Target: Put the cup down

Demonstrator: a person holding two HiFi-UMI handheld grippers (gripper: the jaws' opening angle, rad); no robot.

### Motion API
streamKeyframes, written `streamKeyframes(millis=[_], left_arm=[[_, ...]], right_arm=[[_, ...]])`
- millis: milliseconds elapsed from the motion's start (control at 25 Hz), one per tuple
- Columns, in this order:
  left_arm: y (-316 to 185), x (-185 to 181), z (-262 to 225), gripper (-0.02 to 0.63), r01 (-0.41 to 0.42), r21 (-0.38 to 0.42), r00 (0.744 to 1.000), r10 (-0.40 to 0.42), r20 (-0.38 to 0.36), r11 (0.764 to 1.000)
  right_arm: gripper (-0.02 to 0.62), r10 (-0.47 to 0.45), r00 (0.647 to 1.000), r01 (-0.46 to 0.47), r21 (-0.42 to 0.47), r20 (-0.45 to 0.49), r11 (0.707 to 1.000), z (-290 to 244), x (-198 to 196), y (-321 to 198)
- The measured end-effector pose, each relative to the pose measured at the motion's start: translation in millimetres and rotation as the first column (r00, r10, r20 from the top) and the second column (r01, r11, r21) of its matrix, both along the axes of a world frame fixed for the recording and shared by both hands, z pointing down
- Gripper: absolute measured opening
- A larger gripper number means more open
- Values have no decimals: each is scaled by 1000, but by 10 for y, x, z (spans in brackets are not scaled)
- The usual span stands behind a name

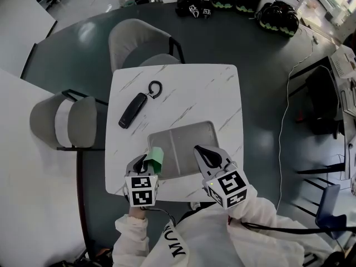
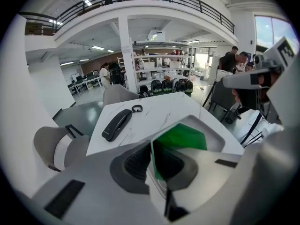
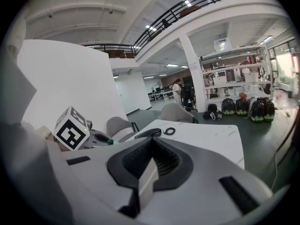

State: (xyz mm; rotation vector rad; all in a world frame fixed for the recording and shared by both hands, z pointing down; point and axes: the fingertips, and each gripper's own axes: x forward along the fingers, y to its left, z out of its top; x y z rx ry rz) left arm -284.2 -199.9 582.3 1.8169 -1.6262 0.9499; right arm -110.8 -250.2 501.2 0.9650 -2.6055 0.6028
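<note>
A green cup hangs tilted over the left front edge of the grey tray on the white marble table. My left gripper is shut on the cup's wall. In the left gripper view the green cup sits pinched between the jaws of the left gripper, above the tray's rim. My right gripper hovers over the tray's right front part. Seen in its own view, the right gripper is shut with nothing between its jaws.
A black handset with a ring loop lies on the table's left half. Grey chairs stand at the far side and the left side. Black helmets sit on the floor beyond.
</note>
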Motion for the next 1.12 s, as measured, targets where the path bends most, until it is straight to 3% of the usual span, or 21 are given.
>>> streamKeyframes(millis=[200,680,1120], left_arm=[[-114,1,252,23,-24,-79,1000,22,-21,997],[-306,-32,655,22,-58,-179,998,60,3,982],[-465,6,869,23,-83,-285,996,92,18,955]], right_arm=[[5,9,1000,-10,-29,-6,1000,112,28,-40],[5,28,999,-29,-69,-24,997,326,79,-191],[5,48,999,-50,-102,-24,994,469,144,-296]])
